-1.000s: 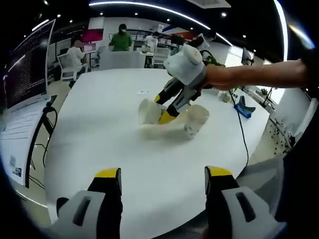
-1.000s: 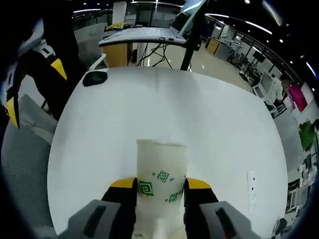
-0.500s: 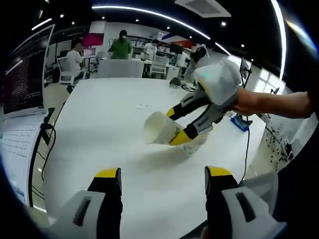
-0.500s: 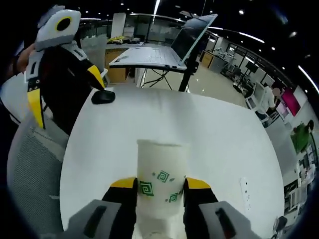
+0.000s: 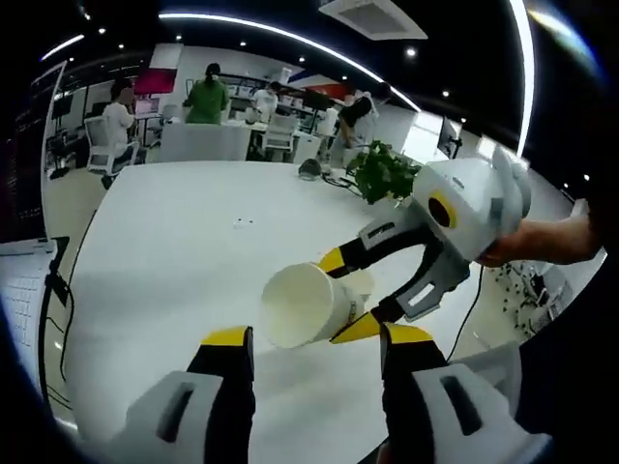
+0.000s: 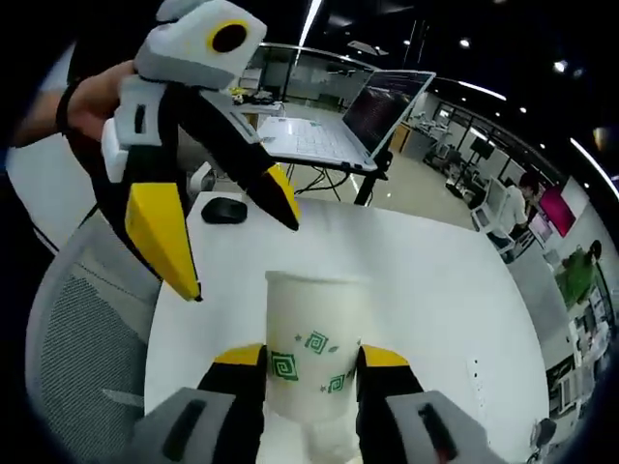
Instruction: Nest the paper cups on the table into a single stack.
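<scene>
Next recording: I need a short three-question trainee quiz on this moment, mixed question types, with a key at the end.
1. True or false: the right gripper is shut on a paper cup printed with green squares.
2. In the left gripper view, the cup's open mouth faces: A) the camera, B) away from the camera, C) flat down on the table.
3. Fill in: the left gripper is ____, holding nothing.

Key: 1 true; 2 A; 3 open.
</scene>
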